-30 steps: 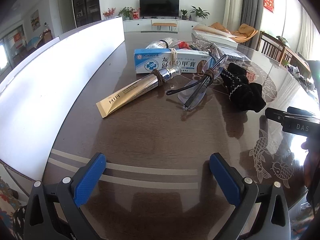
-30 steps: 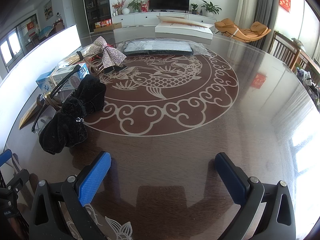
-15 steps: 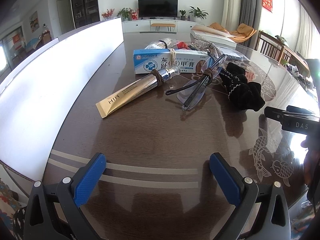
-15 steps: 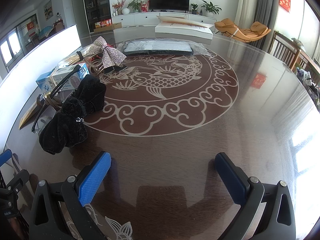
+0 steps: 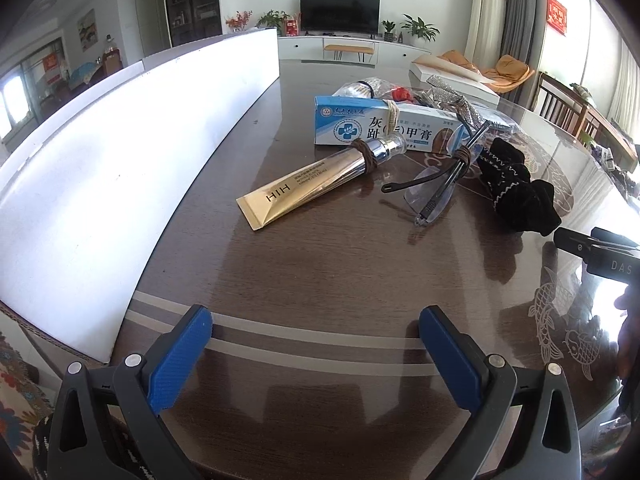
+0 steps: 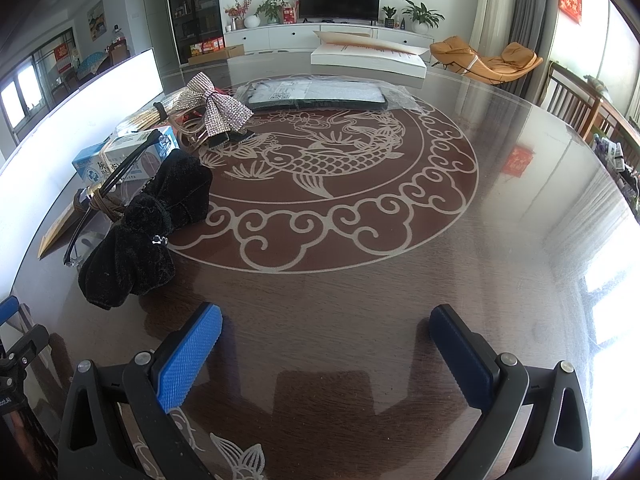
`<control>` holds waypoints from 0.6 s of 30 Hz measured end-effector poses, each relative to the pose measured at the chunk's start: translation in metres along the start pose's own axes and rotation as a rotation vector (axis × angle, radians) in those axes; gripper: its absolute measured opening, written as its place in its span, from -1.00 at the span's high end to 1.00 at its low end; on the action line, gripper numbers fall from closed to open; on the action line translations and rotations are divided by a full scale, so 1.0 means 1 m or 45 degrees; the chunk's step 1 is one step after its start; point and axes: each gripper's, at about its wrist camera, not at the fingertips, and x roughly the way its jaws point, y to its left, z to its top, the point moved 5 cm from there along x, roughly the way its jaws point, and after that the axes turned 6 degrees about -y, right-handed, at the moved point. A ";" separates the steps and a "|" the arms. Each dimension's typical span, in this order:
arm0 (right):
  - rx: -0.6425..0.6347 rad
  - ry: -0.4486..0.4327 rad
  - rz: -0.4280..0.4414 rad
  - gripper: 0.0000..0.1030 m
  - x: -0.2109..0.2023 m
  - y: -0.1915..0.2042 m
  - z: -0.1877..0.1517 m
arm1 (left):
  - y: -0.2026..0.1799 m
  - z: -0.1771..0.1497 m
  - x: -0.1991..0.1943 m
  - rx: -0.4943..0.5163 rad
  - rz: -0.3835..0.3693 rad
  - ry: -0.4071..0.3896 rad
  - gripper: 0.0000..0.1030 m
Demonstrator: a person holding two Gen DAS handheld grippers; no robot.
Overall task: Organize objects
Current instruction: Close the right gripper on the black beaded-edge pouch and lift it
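A gold tube (image 5: 304, 188) with a silver cap lies on the dark table, a brown band around its neck. Behind it lies a blue-and-white box (image 5: 384, 132) (image 6: 120, 158). Clear glasses (image 5: 440, 184) with black arms rest to its right. A black velvet bow (image 5: 516, 192) (image 6: 148, 232) sits further right. A silver sparkly bow (image 6: 220, 108) lies behind the black one. My left gripper (image 5: 314, 348) stands open near the table's front edge, well short of the tube. My right gripper (image 6: 326, 352) is open over bare table, right of the black bow.
A long white box wall (image 5: 120, 152) runs along the table's left side. A flat plastic-wrapped package (image 6: 316, 94) and a white box (image 6: 368, 58) lie at the far side. The right gripper's body (image 5: 600, 252) shows at the left view's right edge. Chairs stand at the right.
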 end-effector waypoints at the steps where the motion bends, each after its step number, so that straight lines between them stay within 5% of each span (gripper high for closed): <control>1: 0.002 0.034 0.006 -1.00 0.000 0.001 0.001 | 0.001 0.000 0.000 -0.004 0.004 -0.002 -1.00; 7: 0.075 -0.016 0.245 -1.00 -0.019 0.047 0.034 | 0.001 0.000 0.001 -0.004 0.005 -0.013 -1.00; 12: -0.018 0.032 0.232 -0.97 0.008 0.089 0.054 | 0.001 0.000 0.001 -0.006 0.009 -0.021 -1.00; 14: -0.076 0.094 0.209 -0.69 0.024 0.096 0.052 | 0.001 0.000 0.001 -0.004 0.006 -0.022 -1.00; 15: -0.102 0.107 0.199 -0.20 0.028 0.097 0.051 | 0.001 0.000 0.001 -0.002 0.004 -0.022 -1.00; 16: -0.130 0.065 0.178 0.05 0.024 0.096 0.053 | 0.001 0.000 0.001 0.000 0.002 -0.022 -1.00; 18: -0.131 0.056 0.173 0.25 0.021 0.089 0.052 | 0.001 0.001 0.001 0.001 0.000 -0.019 -1.00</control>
